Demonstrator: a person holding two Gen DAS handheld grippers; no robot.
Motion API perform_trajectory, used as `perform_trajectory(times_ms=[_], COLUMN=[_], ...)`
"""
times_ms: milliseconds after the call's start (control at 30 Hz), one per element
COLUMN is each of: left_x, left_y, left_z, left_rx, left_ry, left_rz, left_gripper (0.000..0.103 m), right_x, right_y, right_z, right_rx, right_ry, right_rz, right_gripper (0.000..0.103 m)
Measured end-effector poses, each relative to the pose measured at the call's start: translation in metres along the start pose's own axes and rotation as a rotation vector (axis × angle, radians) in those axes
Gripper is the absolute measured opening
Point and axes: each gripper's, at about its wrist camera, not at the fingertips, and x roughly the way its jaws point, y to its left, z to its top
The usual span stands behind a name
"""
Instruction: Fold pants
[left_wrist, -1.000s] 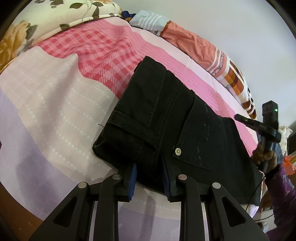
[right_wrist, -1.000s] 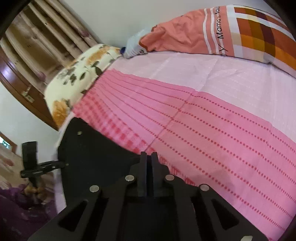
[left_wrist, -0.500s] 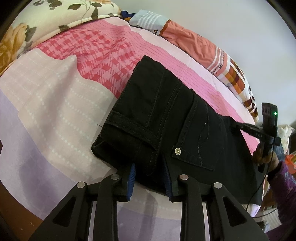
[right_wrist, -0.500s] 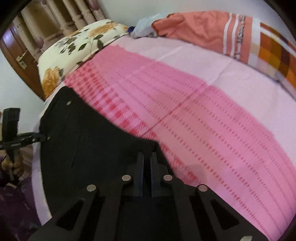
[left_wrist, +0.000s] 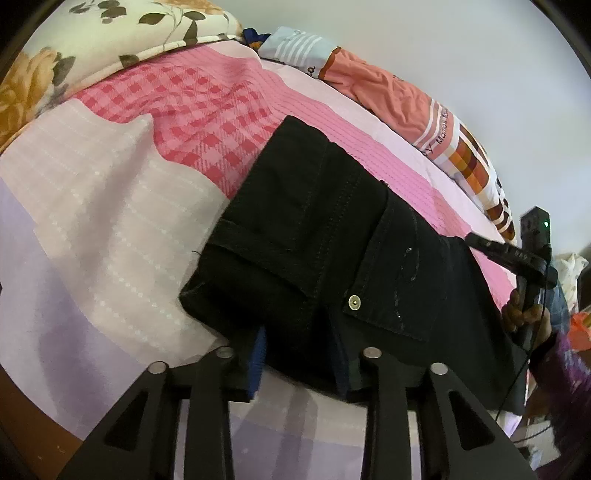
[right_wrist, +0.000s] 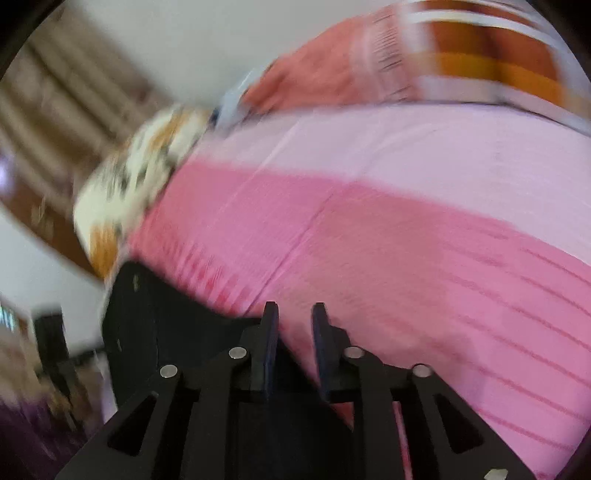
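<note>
Left wrist view. Item: black denim pants (left_wrist: 332, 266), folded into a thick stack, lying on the pink-and-lilac patterned bedsheet (left_wrist: 110, 229) near its front edge. Waistband, back pocket and a metal rivet (left_wrist: 354, 301) face up. My left gripper (left_wrist: 301, 360) has its blue-padded fingers (left_wrist: 258, 354) spread either side of the waistband edge, cloth between them, not clenched. My right gripper (left_wrist: 495, 249) hangs over the far leg end.

Right wrist view, blurred. My right gripper (right_wrist: 293, 314) stands parted, grasping nothing; the pants lie at lower left, bedsheet ahead.

Handling, as I judge it: heavy, limp denim, grippy, not fragile; layers will slide apart. Best hold: the stiff seamed waistband, pinching all layers.
</note>
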Motion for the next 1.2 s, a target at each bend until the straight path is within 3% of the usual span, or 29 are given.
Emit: perform_trajectory(times_ms=[100,167,267,300,367,400,467,533,567,667,733,833,900,967,1100,1200], left_x=[0.001,0.002,0.004,0.005,0.006,0.007,0.008,0.009,0.010,0.010,0.008,0.001,-0.005,-0.011,-0.018,-0.017], left_y=[-0.007,-0.012,-0.014,-0.015,-0.013,-0.013,-0.013,-0.016,-0.017,-0.016,-0.014,-0.013,-0.015,-0.017,-0.023,-0.028], left_z=[-0.001,-0.002,-0.001,0.000,0.000,0.001,0.002,0.003,0.004,0.007,0.011,0.016,0.020,0.022,0.026,0.029], left_rx=[0.025,0.044,0.047,0.044,0.037,0.034,0.040,0.053,0.057,0.052,0.026,0.008,0.015,0.026,0.049,0.092], left_ry=[-0.005,-0.008,-0.011,-0.013,-0.017,-0.019,-0.020,-0.020,-0.020,-0.011,-0.002,-0.001,-0.013,-0.029,-0.064,-0.092], left_rz=[0.005,0.010,0.007,0.005,-0.001,-0.005,-0.004,0.004,0.008,0.003,-0.011,-0.027,-0.033,-0.027,-0.002,0.093], left_gripper=[0.046,0.050,0.055,0.055,0.055,0.055,0.055,0.055,0.055,0.055,0.055,0.055,0.055,0.055,0.055,0.055], right_x=[-0.036,-0.056,-0.060,-0.057,-0.051,-0.051,-0.057,-0.063,-0.066,-0.091,-0.131,-0.205,-0.265,-0.311,-0.368,-0.377], right_y=[-0.010,0.000,0.011,0.011,-0.001,-0.008,-0.024,-0.042,-0.050,-0.076,-0.099,-0.136,-0.158,-0.169,-0.173,-0.166], right_z=[-0.011,-0.031,-0.063,-0.073,-0.090,-0.093,-0.093,-0.091,-0.092,-0.096,-0.112,-0.164,-0.223,-0.277,-0.390,-0.433], right_rx=[0.052,0.037,-0.020,-0.030,-0.011,0.012,0.070,0.124,0.148,0.265,0.377,0.578,0.719,0.807,1.003,1.049], right_ry=[-0.067,-0.058,0.011,0.039,0.074,0.070,0.031,-0.008,-0.020,-0.089,-0.203,-0.398,-0.520,-0.584,-0.683,-0.710], right_rz=[0.016,0.030,-0.005,-0.037,-0.101,-0.117,-0.131,-0.181,-0.181,-0.198,-0.168,-0.099,-0.127,-0.200,-0.256,-0.270], right_gripper=[0.021,0.023,0.044,0.045,0.039,0.025,0.014,0.013,0.007,0.020,0.024,0.043,0.054,0.055,0.059,0.064])
